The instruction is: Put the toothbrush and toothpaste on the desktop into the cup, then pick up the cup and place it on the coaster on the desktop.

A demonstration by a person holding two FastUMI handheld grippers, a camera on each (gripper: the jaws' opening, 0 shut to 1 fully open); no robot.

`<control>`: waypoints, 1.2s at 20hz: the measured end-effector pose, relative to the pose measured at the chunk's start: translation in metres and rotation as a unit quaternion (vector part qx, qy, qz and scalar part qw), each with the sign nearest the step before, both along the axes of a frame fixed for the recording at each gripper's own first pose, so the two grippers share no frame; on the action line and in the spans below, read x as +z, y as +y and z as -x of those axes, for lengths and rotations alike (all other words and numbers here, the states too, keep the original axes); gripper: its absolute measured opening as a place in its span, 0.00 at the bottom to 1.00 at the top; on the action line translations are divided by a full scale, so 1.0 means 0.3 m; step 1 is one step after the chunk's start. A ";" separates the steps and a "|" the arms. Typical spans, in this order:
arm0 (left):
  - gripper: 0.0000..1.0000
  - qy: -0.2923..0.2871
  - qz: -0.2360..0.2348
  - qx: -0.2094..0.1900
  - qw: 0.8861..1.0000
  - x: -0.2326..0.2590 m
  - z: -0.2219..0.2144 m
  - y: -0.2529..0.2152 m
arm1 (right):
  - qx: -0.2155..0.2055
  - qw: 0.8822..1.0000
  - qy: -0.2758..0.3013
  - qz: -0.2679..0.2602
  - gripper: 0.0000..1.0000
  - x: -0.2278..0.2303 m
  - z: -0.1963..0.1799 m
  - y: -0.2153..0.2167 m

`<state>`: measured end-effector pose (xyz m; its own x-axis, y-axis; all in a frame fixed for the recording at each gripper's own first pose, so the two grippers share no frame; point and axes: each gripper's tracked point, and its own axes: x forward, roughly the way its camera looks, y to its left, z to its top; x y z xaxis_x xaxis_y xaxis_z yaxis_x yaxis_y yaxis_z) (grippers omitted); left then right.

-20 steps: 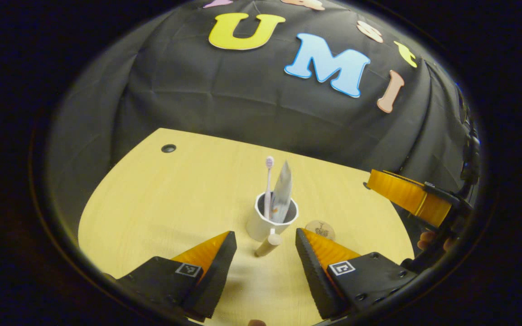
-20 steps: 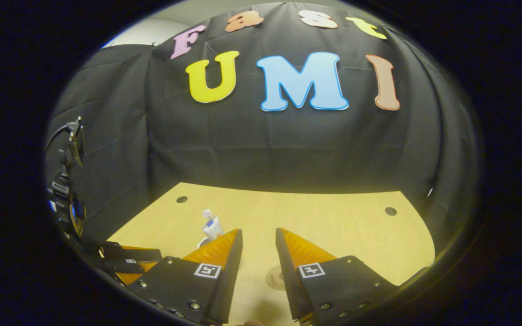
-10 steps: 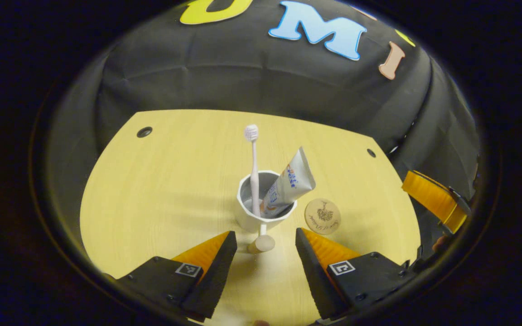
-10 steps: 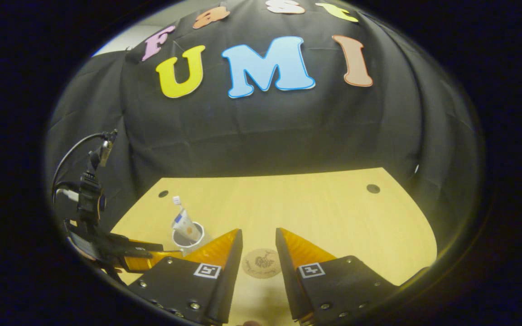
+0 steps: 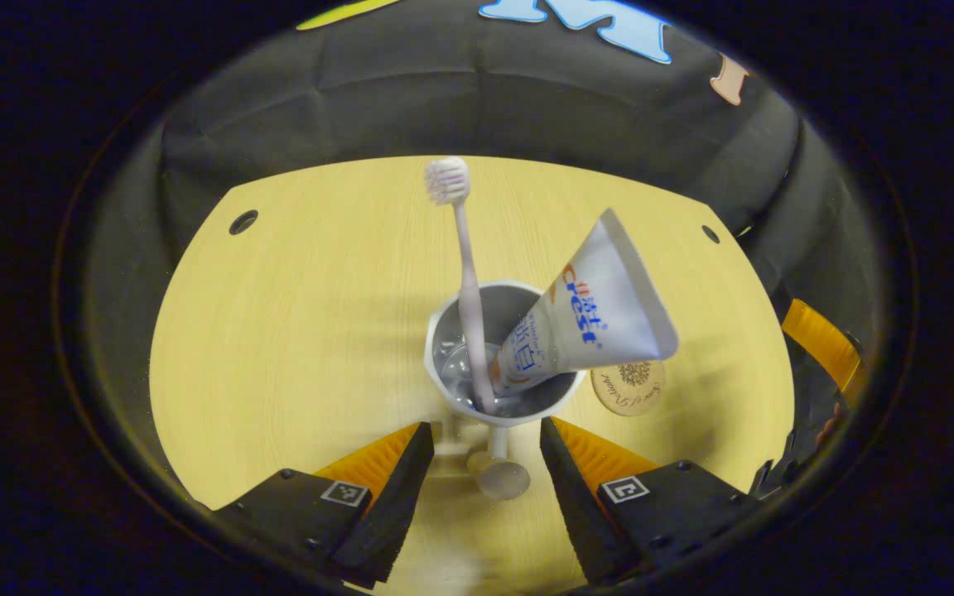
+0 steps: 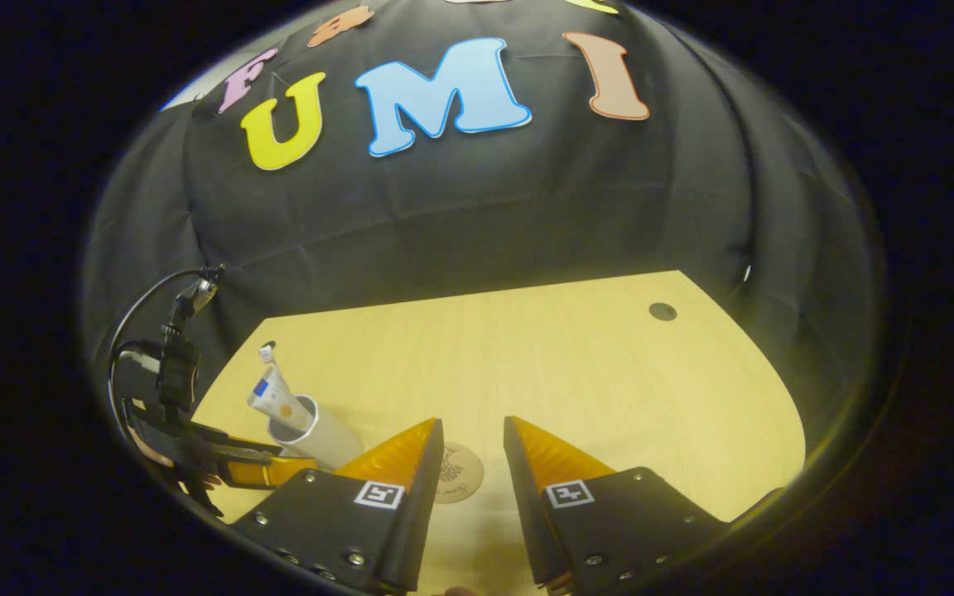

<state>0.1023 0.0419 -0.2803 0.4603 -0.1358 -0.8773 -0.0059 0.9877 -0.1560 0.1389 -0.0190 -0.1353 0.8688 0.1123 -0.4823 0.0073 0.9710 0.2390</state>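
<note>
In the left gripper view, the left gripper (image 5: pixel 479 451) is hanging with its fingers (image 5: pixel 398 463) spread wide on either side of the cup's handle (image 5: pixel 500 476), and whether either finger is touching that handle is hard to tell. The cup (image 5: pixel 500 356) is standing upright on the desk (image 5: pixel 303 314), just ahead of the fingertips. The toothbrush (image 5: pixel 462 273) is standing in it with its long axis running up and away, bristles topmost. The toothpaste (image 5: pixel 589 319) is leaning in the cup toward the right, crimped wide end up and cap end down inside. That tube is covering part of the coaster (image 5: pixel 630 389), which is lying flat just right of the cup. At the right edge, part of the other gripper is showing, cut off.

In the right gripper view, the right gripper (image 6: pixel 474 451) is holding nothing, its fingers (image 6: pixel 411 463) standing a narrow gap apart above the desk (image 6: pixel 576 364). The coaster (image 6: pixel 456 473) is peeking out between them, partly hidden by the left finger. The cup (image 6: pixel 315 434) is sitting at the left, its base hidden, with the toothpaste (image 6: pixel 274 396) tilting up and left. The left gripper (image 6: pixel 237 465) is reaching in beside it.
</note>
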 end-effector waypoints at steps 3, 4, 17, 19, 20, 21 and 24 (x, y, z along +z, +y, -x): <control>0.86 0.018 0.001 -0.004 1.000 -0.029 -0.005 0.001 | 0.001 1.000 0.015 0.003 0.47 -0.039 -0.023 -0.022; 0.86 0.022 0.000 -0.007 1.000 -0.033 -0.005 0.003 | 0.002 1.000 0.018 0.002 0.48 -0.047 -0.028 -0.025; 0.41 0.057 -0.023 -0.035 0.997 -0.097 -0.011 -0.018 | 0.000 0.999 0.043 -0.002 0.48 -0.094 -0.012 -0.045; 0.41 0.057 -0.029 -0.037 0.997 -0.102 -0.012 -0.016 | -0.001 0.999 0.045 -0.001 0.48 -0.099 -0.007 -0.052; 0.40 0.068 -0.037 -0.044 0.996 -0.099 -0.001 -0.013 | -0.001 0.999 0.046 -0.001 0.48 -0.100 -0.004 -0.055; 0.39 0.061 -0.041 -0.043 0.996 -0.103 -0.004 -0.014 | -0.001 0.999 0.047 -0.001 0.48 -0.100 0.002 -0.055; 0.42 0.057 -0.046 -0.043 0.996 -0.107 -0.011 -0.026 | -0.002 0.999 0.046 0.000 0.48 -0.099 0.014 -0.068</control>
<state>0.1055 0.0342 -0.3124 0.3464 -0.0860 -0.9341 0.0664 0.9955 -0.0670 0.1347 -0.0395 -0.1649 0.8214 0.1091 -0.5598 0.0333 0.9707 0.2380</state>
